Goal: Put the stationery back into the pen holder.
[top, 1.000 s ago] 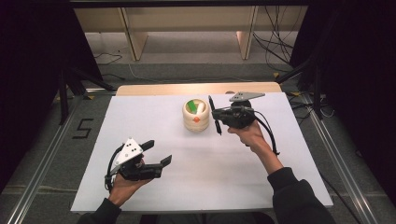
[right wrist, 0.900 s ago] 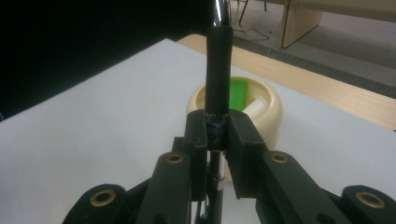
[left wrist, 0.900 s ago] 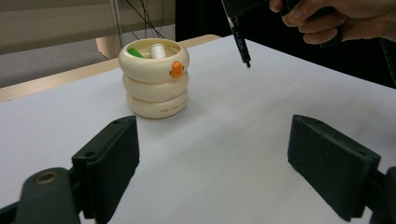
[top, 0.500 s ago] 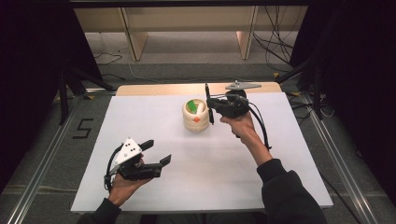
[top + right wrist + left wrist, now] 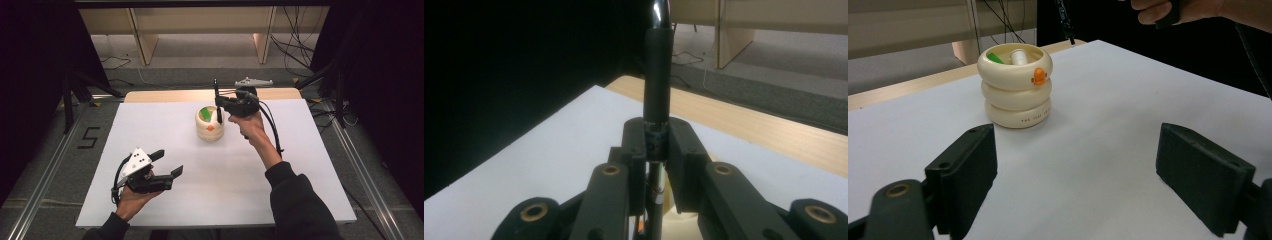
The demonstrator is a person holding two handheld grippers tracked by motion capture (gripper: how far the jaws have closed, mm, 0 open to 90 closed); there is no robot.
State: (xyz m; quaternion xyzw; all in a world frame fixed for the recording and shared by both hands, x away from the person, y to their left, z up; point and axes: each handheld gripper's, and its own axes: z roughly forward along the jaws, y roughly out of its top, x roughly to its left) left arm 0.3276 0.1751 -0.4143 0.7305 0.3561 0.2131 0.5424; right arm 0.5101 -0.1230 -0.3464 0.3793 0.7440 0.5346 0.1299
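Note:
A cream holder (image 5: 209,126) made of three stacked rings stands mid-table, with an orange dot on its side and a green piece and a white piece inside. My right gripper (image 5: 219,103) hovers just to its right and above it, shut on a black pen (image 5: 217,97) that stands nearly upright. In the right gripper view the pen (image 5: 659,75) rises from between the closed jaws (image 5: 657,142). My left gripper (image 5: 169,163) rests open in the hand at the table's front left. Its view looks at the holder (image 5: 1015,85) past wide-apart pads (image 5: 965,167), with nothing between them.
A white sheet (image 5: 300,165) covers the table, and a wooden strip (image 5: 165,95) shows at its far edge. Beyond stand pale shelf legs (image 5: 142,45) and loose cables (image 5: 295,50) on the floor. Metal rails (image 5: 45,175) flank the table.
The right hand has carried the pen up and toward the far side, drawing closer over the holder, and the pen has turned more upright. The left gripper has stayed put.

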